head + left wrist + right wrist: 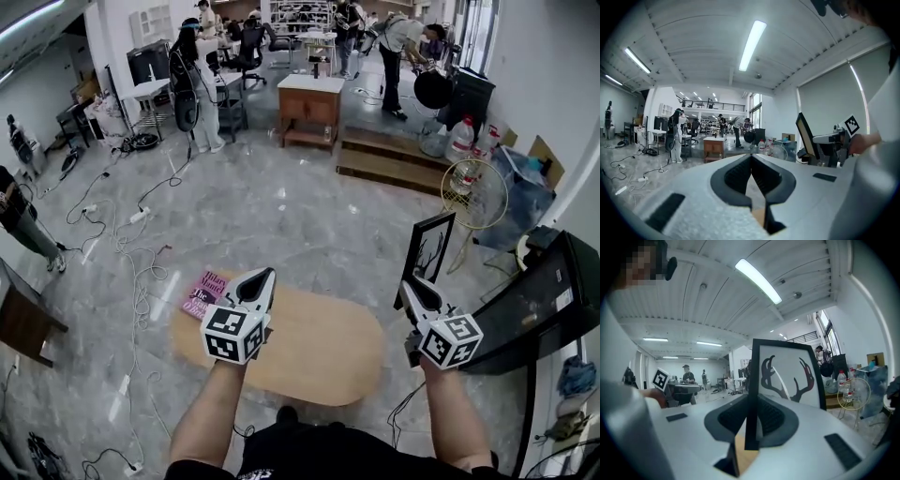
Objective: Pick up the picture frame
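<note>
Hanging upright just off the right end of the oval wooden bench (319,361), the black-rimmed picture frame with an antler print (433,246) is clamped by one side rim in the right claw (410,286), whose jaws are part-closed on it. The left claw (262,277) is seen shut and empty. The frame is judged light, stiff and breakable, best gripped by the rim. One frame, one pink book (203,292) and two claws are counted.
</note>
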The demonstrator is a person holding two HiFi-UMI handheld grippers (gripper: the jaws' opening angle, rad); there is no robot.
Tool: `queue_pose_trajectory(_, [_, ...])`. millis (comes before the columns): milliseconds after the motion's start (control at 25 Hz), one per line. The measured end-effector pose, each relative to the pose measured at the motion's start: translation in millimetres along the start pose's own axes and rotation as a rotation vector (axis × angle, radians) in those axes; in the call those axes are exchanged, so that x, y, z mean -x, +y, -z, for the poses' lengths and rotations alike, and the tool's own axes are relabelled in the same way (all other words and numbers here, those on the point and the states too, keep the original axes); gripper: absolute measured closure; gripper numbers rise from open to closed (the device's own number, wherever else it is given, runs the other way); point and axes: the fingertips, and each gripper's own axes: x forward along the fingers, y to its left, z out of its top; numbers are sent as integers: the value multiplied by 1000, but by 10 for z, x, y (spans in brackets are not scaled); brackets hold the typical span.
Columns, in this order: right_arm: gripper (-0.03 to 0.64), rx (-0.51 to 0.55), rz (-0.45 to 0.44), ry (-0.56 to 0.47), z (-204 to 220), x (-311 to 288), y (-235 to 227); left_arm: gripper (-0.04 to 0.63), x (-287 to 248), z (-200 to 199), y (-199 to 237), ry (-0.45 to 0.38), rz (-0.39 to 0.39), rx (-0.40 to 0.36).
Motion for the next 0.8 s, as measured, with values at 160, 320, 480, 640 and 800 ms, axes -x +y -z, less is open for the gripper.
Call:
queue_pose_trajectory(160, [549,43,9,-37,-65,102,61,586,3,-134,82,-47,-25,21])
queue_pose_trajectory(320, [549,43,8,-40,73,239,98,586,20,-172,18,-78,-39,7])
queue_pose_trajectory(480, [549,3,0,-44,215,327,184,586,79,-8,-119,-51,-16,-8])
queue_pose_trajectory(640, [549,-1,-12,-45,289,375,213,586,110,108,-202,-41,-14,10])
queue_pose_trajectory(800, [549,-1,-14,-63,239,403,177,586,59,128,-304,-40,-3,16])
